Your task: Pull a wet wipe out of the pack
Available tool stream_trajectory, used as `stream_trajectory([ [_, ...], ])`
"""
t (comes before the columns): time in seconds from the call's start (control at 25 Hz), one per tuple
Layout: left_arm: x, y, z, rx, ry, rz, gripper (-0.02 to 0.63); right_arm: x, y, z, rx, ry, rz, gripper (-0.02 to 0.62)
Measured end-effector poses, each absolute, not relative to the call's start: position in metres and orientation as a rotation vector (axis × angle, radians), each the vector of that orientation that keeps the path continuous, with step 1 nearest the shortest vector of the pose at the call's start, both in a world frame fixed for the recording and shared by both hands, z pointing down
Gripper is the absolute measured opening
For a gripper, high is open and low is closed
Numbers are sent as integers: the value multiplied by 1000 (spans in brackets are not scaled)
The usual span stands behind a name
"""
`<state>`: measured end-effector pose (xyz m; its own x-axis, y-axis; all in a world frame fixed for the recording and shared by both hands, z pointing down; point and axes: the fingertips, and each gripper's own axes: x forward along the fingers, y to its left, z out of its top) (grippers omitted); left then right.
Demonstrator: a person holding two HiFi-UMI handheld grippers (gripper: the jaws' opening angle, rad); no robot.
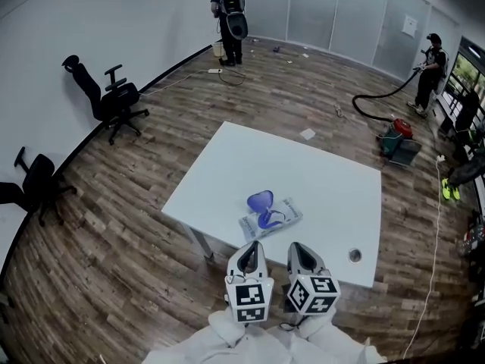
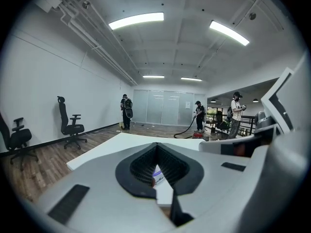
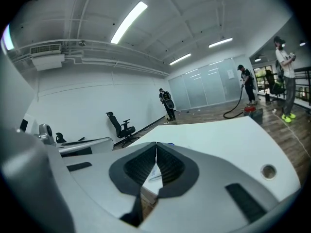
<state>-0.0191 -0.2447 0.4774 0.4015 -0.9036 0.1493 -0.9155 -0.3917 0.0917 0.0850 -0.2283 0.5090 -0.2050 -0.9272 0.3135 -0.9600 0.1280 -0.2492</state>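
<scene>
Left gripper (image 1: 248,262) and right gripper (image 1: 304,259) hover side by side at the near edge of the table (image 1: 333,180), both with jaws pressed together and nothing between them. Just ahead of them, apart from both, lies the wet wipe pack (image 1: 271,218), its blue lid (image 1: 260,201) apparently flipped up. No wipe drawn out yet, so everything is left: reach in, pin the pack, pinch a wipe, pull.

left gripper (image 2: 156,147): jaws are touching at the tips, pinching nothing | wipe pack (image 2: 157,172) is showing as a sliver below them, frame centre | office chair (image 2: 71,126) is standing mid-left
</scene>
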Motion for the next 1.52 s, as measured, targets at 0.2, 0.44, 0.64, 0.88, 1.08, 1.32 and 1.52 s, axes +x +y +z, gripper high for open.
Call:
stream_trajectory([
  [0.2, -19, -274, 480, 2503, -1623, 129, -3, 86, -256, 512, 1933, -2294, 629, 9],
  [0.44, -16, -299, 482, 2512, -1609, 113, -3, 90, -277, 520, 1951, -2266, 649, 9],
  [0.64, -14, -307, 490, 2496, -1598, 125, -3, 91, -282, 529, 1938, -2243, 672, 9],
  [0.88, -5, -311, 504, 2468, -1589, 163, -3, 98, -286, 538, 1921, -2241, 697, 9],
  [1.08, -2, -313, 500, 2467, -1598, 189, -3, 103, -297, 549, 1895, -2262, 741, 11],
  [1.32, -3, -314, 496, 2449, -1602, 175, -3, 109, -312, 569, 1864, -2241, 695, 11],
  [1.52, -5, -313, 505, 2435, -1626, 233, -3, 104, -324, 590, 1793, -2240, 716, 34],
])
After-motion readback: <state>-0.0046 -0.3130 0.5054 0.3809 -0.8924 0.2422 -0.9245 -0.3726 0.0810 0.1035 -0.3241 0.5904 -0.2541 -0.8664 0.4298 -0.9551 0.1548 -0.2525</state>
